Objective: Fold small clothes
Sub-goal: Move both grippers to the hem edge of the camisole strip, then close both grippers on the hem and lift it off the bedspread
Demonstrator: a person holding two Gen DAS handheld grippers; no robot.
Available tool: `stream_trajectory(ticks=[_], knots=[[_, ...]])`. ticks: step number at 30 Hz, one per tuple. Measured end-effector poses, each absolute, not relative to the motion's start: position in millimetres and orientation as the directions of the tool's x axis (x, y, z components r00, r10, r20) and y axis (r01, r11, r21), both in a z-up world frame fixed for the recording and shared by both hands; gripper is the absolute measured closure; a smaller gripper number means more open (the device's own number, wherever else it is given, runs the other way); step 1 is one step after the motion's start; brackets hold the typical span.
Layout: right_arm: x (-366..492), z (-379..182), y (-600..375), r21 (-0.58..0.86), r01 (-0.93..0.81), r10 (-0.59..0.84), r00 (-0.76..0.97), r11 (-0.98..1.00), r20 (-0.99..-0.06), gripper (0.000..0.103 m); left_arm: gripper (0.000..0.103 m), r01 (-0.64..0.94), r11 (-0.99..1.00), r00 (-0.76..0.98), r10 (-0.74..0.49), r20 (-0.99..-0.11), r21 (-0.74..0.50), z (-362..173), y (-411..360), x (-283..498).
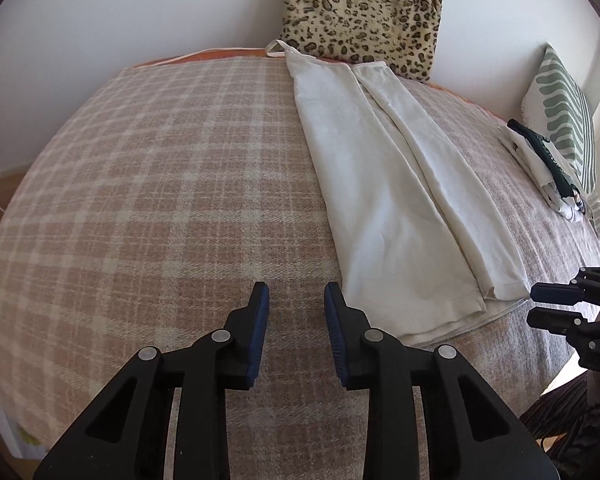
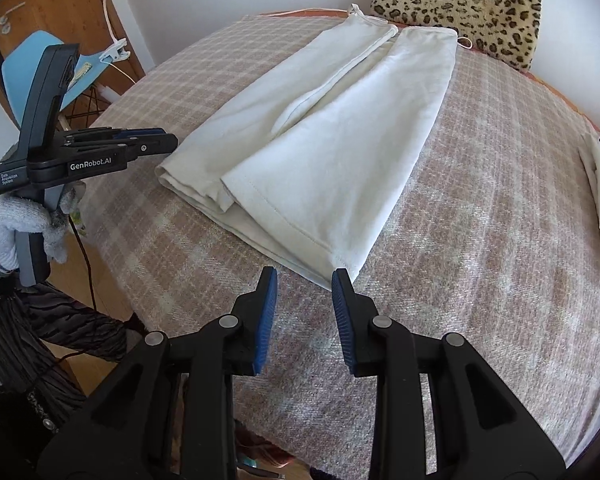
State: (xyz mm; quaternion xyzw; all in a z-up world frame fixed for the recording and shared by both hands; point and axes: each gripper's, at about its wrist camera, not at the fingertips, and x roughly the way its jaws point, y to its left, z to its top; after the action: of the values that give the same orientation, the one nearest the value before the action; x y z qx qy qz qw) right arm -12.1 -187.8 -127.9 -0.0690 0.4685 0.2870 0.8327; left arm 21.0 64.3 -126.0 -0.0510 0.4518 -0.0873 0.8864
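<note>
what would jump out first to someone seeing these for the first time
A cream-white cotton garment, folded lengthwise, lies along the middle of the pink-and-cream plaid blanket. Behind it a fuzzy leopard-print cushion leans on the white wall. Both grippers, left and right, hover with jaws open at its near hem.

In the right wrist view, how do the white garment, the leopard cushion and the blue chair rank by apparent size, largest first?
1. White garment, spread on the plaid blanket.
2. Leopard cushion, cut off by the frame's top.
3. Blue chair, partly hidden behind the left gripper and farther away, so its true size is unsure.
</note>
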Motion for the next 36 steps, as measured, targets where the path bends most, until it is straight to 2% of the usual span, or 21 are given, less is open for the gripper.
stream_trajectory(ticks=[1,2,4,6,8,13,18,20,24,26,27,29,36], knots=[[-12.7,-124.2,-195.0,0.189,-0.527,0.439,0.401,0.828,-0.804,0.067,0.076,0.103,0.971,0.576,-0.234,-0.783,-0.215,-123.5,67.8,18.3],[-11.8,-121.2,-202.3,0.208,-0.503,0.446,0.418,0.839,-0.791,0.053,0.074,0.096,0.964,0.57,-0.259,-0.779,-0.25,-121.2,71.0,17.0],[-5.8,-118.4,-218.2,0.254,-0.447,0.458,0.439,0.858,-0.773,0.043,0.069,0.077,0.928,0.546,-0.345,-0.764,-0.364,-119.0,77.9,17.7],[4.5,-122.4,-230.3,0.329,-0.397,0.487,0.411,0.857,-0.771,0.043,0.059,0.041,0.875,0.497,-0.437,-0.75,-0.482,-123.0,81.6,21.8],[13.7,-128.5,-238.3,0.41,-0.354,0.529,0.374,0.841,-0.762,0.043,0.059,0.026,0.845,0.451,-0.486,-0.748,-0.533,-128.9,79.1,23.7],[26.2,-143.8,-245.5,0.553,-0.279,0.618,0.295,0.785,-0.728,0.043,0.059,0.045,0.835,0.403,-0.517,-0.755,-0.549,-131.5,73.9,22.5],[32.4,-151.4,-243.9,0.607,-0.261,0.661,0.267,0.75,-0.702,0.043,0.061,0.037,0.81,0.395,-0.55,-0.736,-0.586,-133.4,77.0,24.0],[35.5,-155.1,-242.6,0.635,-0.251,0.683,0.253,0.731,-0.686,0.046,0.063,0.043,0.804,0.389,-0.56,-0.731,-0.593,-134.0,75.7,24.6],[35.0,-154.5,-234.4,0.628,-0.271,0.683,0.246,0.729,-0.687,0.052,0.087,0.05,0.792,0.371,-0.58,-0.725,-0.608,-139.6,71.2,24.8],[35.2,-157.7,-229.2,0.629,-0.273,0.685,0.231,0.727,-0.691,0.067,0.091,0.062,0.796,0.364,-0.58,-0.729,-0.602,-140.1,69.9,25.6],[35.4,-159.2,-227.7,0.628,-0.271,0.683,0.227,0.729,-0.694,0.07,0.094,0.059,0.791,0.364,-0.585,-0.724,-0.609,-140.9,71.4,26.3],[35.9,-161.1,-225.0,0.622,-0.268,0.675,0.221,0.736,-0.704,0.091,0.097,0.049,0.779,0.37,-0.596,-0.713,-0.625,-140.6,74.9,27.0],[34.7,-157.6,-230.4,0.663,-0.251,0.709,0.235,0.705,-0.665,0.096,0.099,0.086,0.764,0.421,-0.61,-0.672,-0.64,-120.5,76.9,27.7]])
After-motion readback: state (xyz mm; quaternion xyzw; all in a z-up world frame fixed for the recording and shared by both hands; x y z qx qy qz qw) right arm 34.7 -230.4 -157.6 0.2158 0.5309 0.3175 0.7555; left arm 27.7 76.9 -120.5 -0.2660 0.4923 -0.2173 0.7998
